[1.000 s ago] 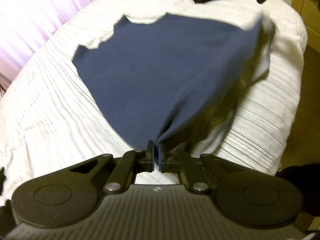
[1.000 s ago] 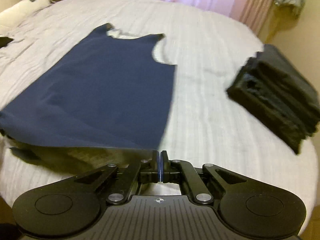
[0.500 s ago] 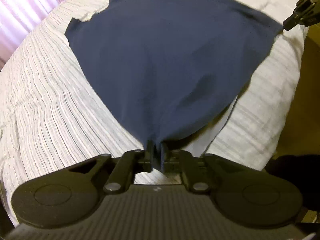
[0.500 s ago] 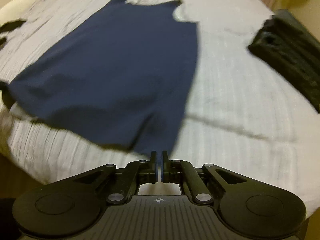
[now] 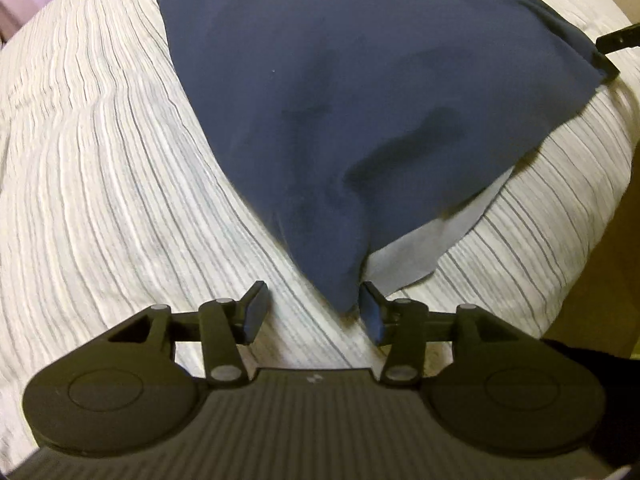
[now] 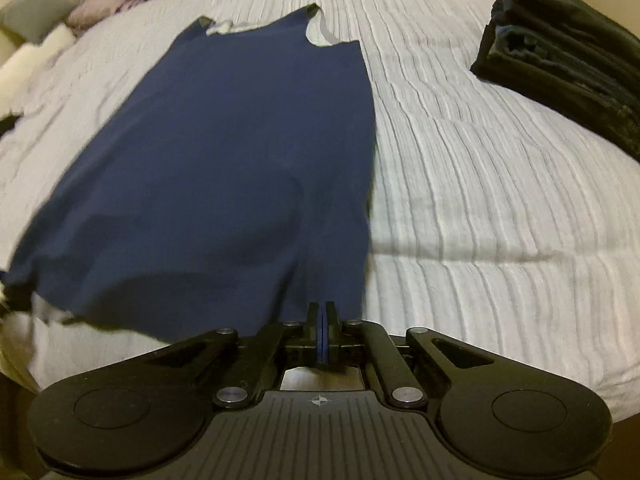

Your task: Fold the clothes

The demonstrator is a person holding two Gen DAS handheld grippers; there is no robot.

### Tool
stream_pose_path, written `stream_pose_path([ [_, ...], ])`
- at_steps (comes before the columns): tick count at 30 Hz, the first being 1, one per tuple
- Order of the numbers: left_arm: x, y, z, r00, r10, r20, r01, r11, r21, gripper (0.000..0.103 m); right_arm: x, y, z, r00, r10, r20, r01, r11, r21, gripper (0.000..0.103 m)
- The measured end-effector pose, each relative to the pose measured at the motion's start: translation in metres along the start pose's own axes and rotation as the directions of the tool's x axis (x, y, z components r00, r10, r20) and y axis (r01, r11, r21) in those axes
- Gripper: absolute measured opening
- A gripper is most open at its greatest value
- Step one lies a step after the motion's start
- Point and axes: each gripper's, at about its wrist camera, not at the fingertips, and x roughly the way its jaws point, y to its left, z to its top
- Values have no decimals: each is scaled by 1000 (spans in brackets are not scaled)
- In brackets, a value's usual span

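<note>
A navy sleeveless top [image 6: 248,152] lies spread on the white ribbed bedspread [image 6: 480,200], straps at the far end. It also shows in the left wrist view [image 5: 360,100]. My left gripper [image 5: 314,308] is open, with the top's hem corner lying between its fingers, close to the right finger. My right gripper [image 6: 323,320] is shut on the other hem corner of the top, near the bed's front edge. The right gripper's tip [image 5: 608,46] shows at the far right of the left wrist view.
A stack of folded dark clothes [image 6: 568,64] sits on the bed at the far right. Pillows and a pinkish bundle [image 6: 104,4] lie at the far left. The bed's edge drops off just in front of both grippers.
Both grippers lowered the top's hem down onto the bed. My left gripper has opened and let go of its hem corner. My right gripper stays shut on its corner.
</note>
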Motion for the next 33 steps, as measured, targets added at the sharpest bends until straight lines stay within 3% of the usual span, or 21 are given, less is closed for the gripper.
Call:
stream_pose_path([
  [1,1,-1,0,1000,-4,0,4,1000,-3,44,1,4,2,1000,-3,5,3,1000,-2,20],
  [2,1,-2,1,1000,-9,0,9,1000,-4,42,3,7,3,1000,-12,12,12,1000,-6,67],
  [3,1,-3,1,1000,-15,-1,15,1000,-4,40,5,10,3,1000,-23,19,23,1000,-10,75],
  [5,1,-4,2,1000,-17,2,17,1000,-5,40,10,13,3,1000,-17,14,17,1000,2,50],
  [11,6,-5,2,1000,-18,1,18,1000,-21,40,22,15,2,999,-46,-22,47,999,28,50],
  [13,8,-7,5,1000,-22,1,22,999,-24,33,33,14,1,995,-81,-54,83,996,37,50],
  [17,3,-9,10,999,-33,5,33,999,-7,3,53,3,-1,993,-75,-86,84,991,105,49],
  [18,0,-9,11,999,-34,8,34,999,-1,1,56,1,0,993,-68,-95,79,991,109,38],
  [19,-7,-8,11,999,-35,16,35,999,5,1,55,-4,2,993,-55,-105,67,990,120,3],
  [22,-38,-1,9,998,-38,46,37,999,19,1,30,-23,6,993,-27,-112,46,984,170,1],
  [26,-73,-7,4,996,-44,78,41,999,35,1,-31,-41,3,997,-32,-70,42,988,146,0],
  [33,-61,-28,-9,998,-48,31,47,998,42,0,-26,-48,-11,993,-28,-118,48,984,170,0],
])
